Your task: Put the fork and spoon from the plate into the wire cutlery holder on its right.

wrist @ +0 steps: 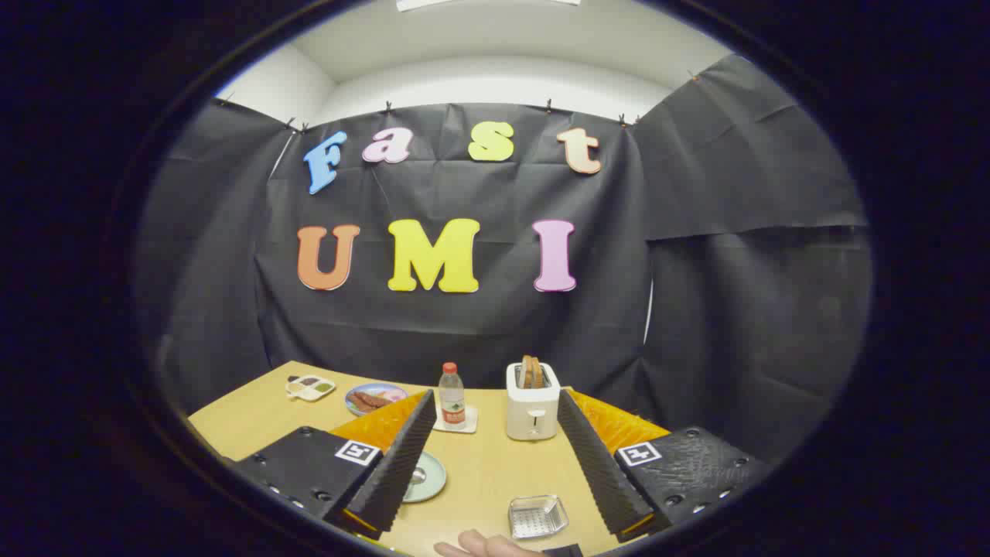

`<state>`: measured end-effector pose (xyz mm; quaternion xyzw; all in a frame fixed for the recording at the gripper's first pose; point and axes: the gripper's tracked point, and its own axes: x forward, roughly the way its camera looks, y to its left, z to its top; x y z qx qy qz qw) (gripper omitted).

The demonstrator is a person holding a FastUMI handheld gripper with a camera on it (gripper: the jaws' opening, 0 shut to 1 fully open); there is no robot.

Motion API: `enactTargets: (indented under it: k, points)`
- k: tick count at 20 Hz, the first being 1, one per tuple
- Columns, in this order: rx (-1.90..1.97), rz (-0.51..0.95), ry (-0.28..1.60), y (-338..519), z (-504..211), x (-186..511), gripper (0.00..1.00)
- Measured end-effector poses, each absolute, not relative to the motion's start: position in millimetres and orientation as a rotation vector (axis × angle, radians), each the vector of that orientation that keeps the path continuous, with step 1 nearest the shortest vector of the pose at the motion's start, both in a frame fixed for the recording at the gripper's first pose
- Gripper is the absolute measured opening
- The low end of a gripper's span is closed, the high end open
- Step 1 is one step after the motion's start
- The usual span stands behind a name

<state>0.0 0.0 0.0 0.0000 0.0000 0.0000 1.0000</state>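
Lying between the wide-open, empty tongs (495,456): plate (430,476) and wire holder (537,516)

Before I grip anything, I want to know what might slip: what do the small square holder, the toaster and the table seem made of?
The small square wire holder, between the open hand-held gripper fingers, looks like shiny metal mesh: silvery, see-through grid. The white toaster beyond seems glossy plastic or enamelled metal; I cannot tell which. The tan table looks like matte wood laminate, even and unreflective.
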Motion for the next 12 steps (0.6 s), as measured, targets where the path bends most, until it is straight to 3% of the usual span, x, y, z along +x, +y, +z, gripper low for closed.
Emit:
enactTargets:
  k: [12]
  points:
    - [0.000, 0.003, 0.040, -1.0, -12.8, 11.3, 0.95]
